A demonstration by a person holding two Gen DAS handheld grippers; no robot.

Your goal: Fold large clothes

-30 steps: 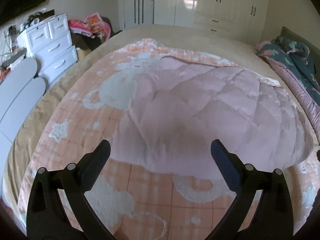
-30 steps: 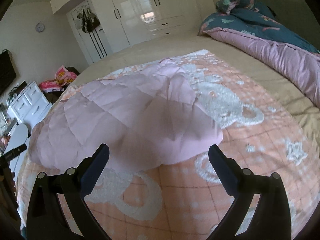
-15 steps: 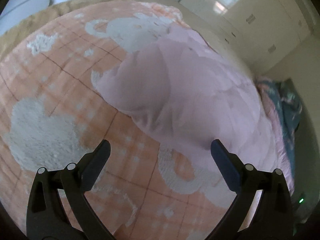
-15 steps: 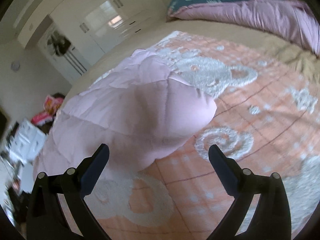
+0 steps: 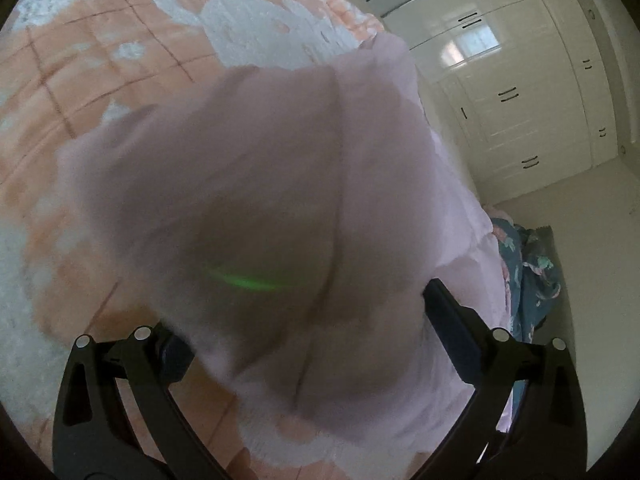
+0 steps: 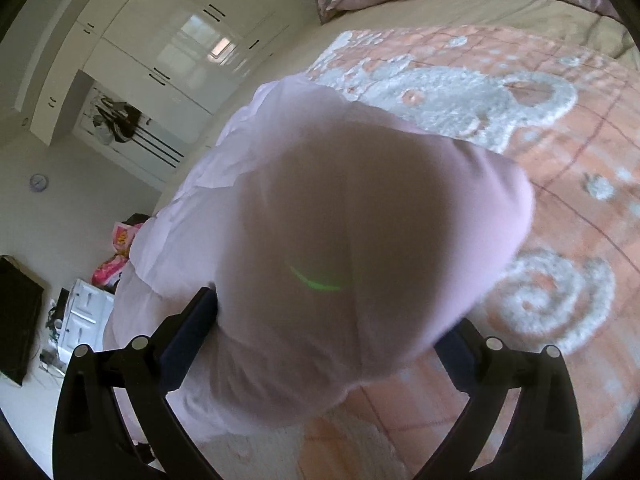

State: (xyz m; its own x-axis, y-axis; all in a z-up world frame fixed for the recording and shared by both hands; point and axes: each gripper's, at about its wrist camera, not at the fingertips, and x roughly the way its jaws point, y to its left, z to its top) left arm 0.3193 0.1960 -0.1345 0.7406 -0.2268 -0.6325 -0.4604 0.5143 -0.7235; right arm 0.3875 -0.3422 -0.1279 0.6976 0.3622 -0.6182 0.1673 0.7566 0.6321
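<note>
pink garment (image 5: 280,200) blurred | left tool (image 5: 304,332), right tool (image 6: 324,328) spread, fingertips hidden

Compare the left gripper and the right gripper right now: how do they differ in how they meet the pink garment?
The left gripper meets the pink garment with the peach blanket on its left; the right gripper has the blanket on its right. The left gripper's left finger is mostly hidden by cloth; on the right gripper, both fingertips are covered. Both are open, straddling the cloth.

One pink quilted garment (image 5: 280,184), one orange blanket (image 5: 80,80), two grippers, left (image 5: 308,328) and right (image 6: 324,328).
</note>
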